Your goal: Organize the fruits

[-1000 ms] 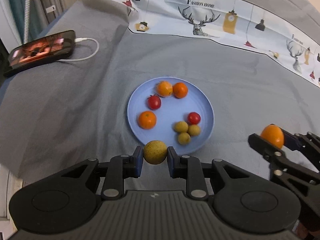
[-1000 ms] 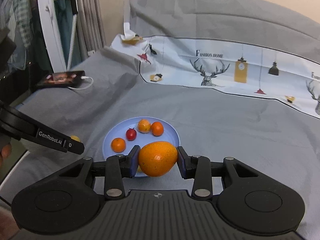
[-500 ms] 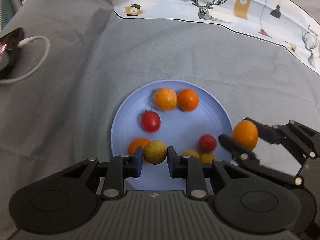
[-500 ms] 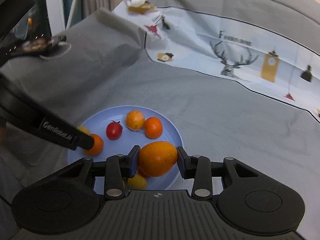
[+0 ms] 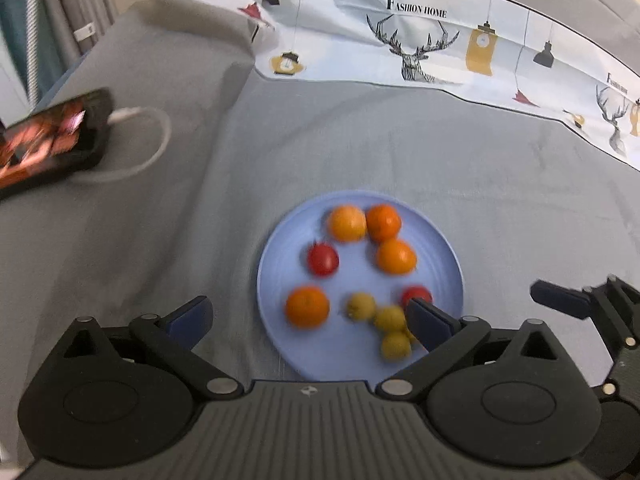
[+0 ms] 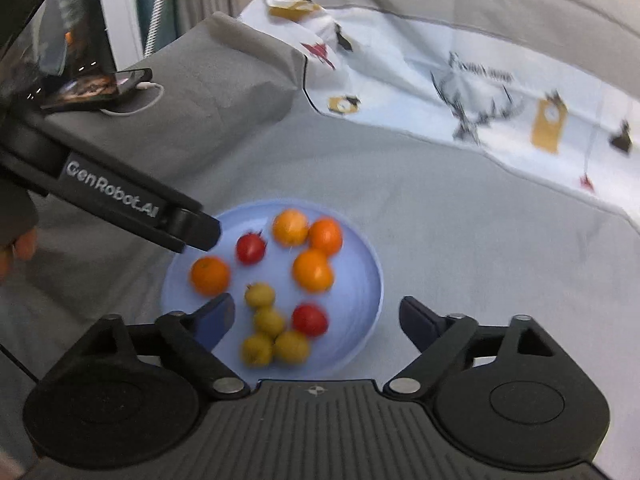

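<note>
Left wrist view: all fruits seen are laid on the blue plate (image 5: 448,256), and the left gripper (image 5: 308,316) and right gripper (image 6: 316,316) are held wide apart with nothing in them, so little seems left.

I have released both fruits onto the plate (image 5: 448,256): my left gripper (image 5: 308,318) dropped the yellow fruit (image 5: 361,306), my right gripper (image 6: 316,314) the orange (image 6: 313,270). Both jaws now stand wide apart.

Smooth plastic plate (image 5: 444,252), matt grey cloth (image 5: 200,208), glossy phone (image 5: 48,140)
</note>
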Tool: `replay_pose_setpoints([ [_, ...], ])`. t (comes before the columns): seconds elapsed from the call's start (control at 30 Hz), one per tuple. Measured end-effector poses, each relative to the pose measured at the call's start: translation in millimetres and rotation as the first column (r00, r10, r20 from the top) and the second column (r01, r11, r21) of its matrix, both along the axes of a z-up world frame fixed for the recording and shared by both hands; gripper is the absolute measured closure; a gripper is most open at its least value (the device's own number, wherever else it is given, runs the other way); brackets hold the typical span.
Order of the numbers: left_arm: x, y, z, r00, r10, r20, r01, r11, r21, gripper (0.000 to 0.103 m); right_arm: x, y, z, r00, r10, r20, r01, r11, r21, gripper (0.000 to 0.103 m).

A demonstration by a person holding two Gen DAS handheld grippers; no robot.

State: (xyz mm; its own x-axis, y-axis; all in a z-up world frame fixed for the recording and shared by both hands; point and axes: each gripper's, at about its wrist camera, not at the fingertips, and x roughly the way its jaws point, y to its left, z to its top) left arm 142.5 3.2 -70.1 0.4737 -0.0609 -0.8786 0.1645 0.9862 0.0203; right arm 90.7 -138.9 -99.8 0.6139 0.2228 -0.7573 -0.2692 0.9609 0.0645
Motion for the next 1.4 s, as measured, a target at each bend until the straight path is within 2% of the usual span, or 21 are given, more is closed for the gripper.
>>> replay_pose_setpoints([
  [0.13, -36.7, 6.1, 15.1, 1.0, 0.018, 0.015, -0.018, 1.0, 0.019, 0.0, -36.2, -2.1, 17.5, 0.998, -0.057, -0.031, 0.057, 0.998, 0.022, 0.007],
  [0.27, -73.7, 12.9, 28.2, 0.998, 0.037, 0.042, -0.038, 0.999, 0.022, 0.0, -73.2, -0.6, 37.4, 0.991, -0.128, 0.024, 0.127, 0.992, 0.02, 0.003],
  [0.57, -133.3, 11.8, 46.3, 0.993, 0.04, 0.112, -0.043, 0.999, 0.026, 0.0, -129.6, 3.6, 64.6, 0.976, -0.172, 0.133, 0.172, 0.985, 0.01, 0.001],
  [0.77, -150.2, 6.5, 52.4, 0.988, 0.025, 0.15, -0.032, 0.999, 0.045, 0.0, -147.2, 4.5, 75.3, 0.967, -0.17, 0.188, 0.174, 0.985, 0.0, 0.001],
  [1.4, -153.4, 5.5, 54.8, 0.987, 0.019, 0.16, -0.028, 0.998, 0.051, 0.0, -154.0, 5.7, 79.4, 0.964, -0.17, 0.206, 0.177, 0.984, -0.017, 0.001],
])
